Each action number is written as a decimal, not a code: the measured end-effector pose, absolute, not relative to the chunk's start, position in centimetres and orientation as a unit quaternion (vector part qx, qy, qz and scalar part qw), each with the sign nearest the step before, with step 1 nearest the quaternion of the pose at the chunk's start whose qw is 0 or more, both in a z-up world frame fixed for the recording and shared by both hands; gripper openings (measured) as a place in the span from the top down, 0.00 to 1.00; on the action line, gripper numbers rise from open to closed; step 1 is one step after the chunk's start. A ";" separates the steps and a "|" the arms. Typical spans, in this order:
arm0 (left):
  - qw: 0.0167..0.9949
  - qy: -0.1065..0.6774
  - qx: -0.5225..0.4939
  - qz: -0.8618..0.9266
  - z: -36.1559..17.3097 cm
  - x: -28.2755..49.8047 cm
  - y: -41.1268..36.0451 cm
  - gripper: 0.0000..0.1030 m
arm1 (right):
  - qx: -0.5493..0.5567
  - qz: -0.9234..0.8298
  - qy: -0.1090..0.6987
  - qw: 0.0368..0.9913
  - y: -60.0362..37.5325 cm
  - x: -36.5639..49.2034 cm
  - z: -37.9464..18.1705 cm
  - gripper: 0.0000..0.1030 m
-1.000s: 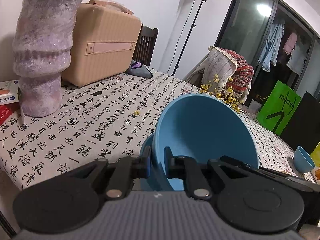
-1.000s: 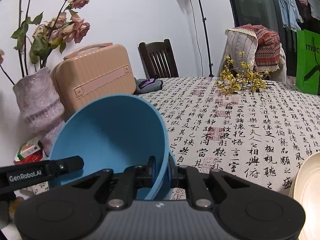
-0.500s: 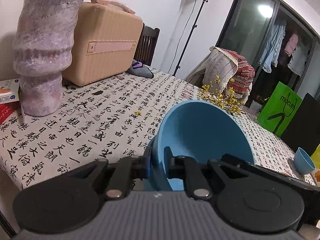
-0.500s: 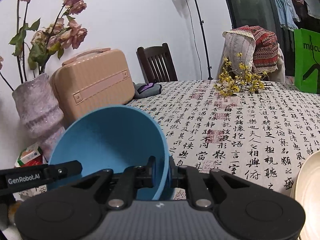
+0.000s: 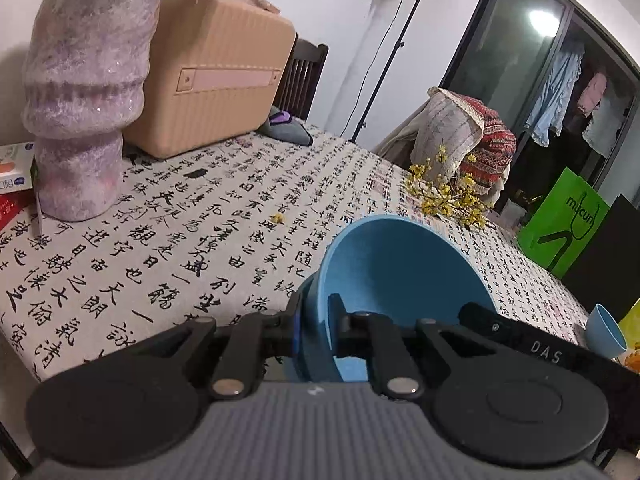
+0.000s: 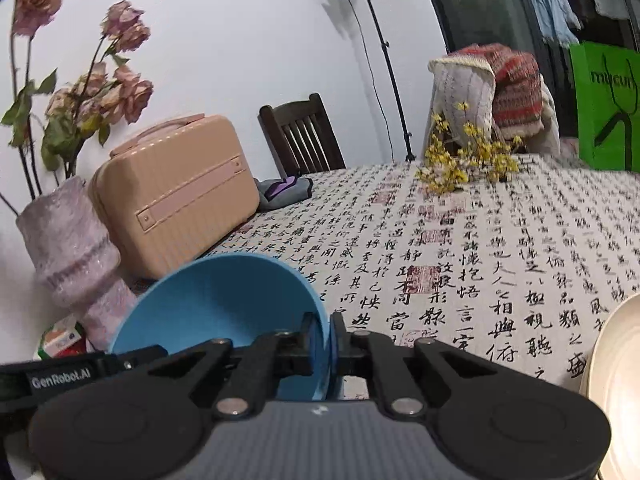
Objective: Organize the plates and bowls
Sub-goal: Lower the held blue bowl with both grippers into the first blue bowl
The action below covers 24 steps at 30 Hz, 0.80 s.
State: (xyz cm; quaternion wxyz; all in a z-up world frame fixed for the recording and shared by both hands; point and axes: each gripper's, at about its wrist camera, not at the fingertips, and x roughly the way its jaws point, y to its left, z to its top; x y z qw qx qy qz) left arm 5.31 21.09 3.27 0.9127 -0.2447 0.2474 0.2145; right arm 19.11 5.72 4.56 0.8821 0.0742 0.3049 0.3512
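Note:
Both grippers hold one blue bowl (image 5: 400, 272) just above the table's near edge, tilted with its mouth facing away. My left gripper (image 5: 314, 312) is shut on the bowl's left rim, one finger inside and one outside. In the right wrist view the same blue bowl (image 6: 216, 296) sits low on the left. My right gripper (image 6: 324, 328) pinches its right rim, its jaws closing tighter on it. A second blue wall shows outside the rim by the left fingers; I cannot tell whether it is a nested bowl. A small blue bowl (image 5: 604, 330) lies at the far right.
A purple vase (image 5: 80, 100) and a beige case (image 5: 212, 72) stand at the back left of the calligraphy tablecloth (image 5: 180, 232). Yellow flower sprigs (image 5: 448, 196) lie at the far side. A cream plate (image 6: 616, 380) is at the right edge, and a green bag (image 5: 560, 228) stands beyond the table.
The blue bowl has sunk lower in both views and covers less of the table behind it. The right wrist view has rolled slightly. Both grips remain on the rim.

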 end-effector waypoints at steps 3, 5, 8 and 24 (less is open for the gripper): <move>0.911 0.256 -0.240 0.218 3.5 5.7 21.2 0.88 | 0.072 0.348 0.313 0.881 6.0 19.5 4.8 0.93; 0.909 0.263 -0.238 0.221 3.5 6.0 21.2 0.88 | 0.067 0.344 0.317 0.882 6.2 19.6 4.7 0.93; 0.907 0.261 -0.237 0.229 3.7 6.1 21.4 0.87 | 0.071 0.342 0.327 0.878 6.3 20.0 4.5 0.93; 0.909 0.251 -0.246 0.225 3.9 6.0 21.7 0.87 | 0.081 0.344 0.338 0.872 6.2 20.6 4.3 0.92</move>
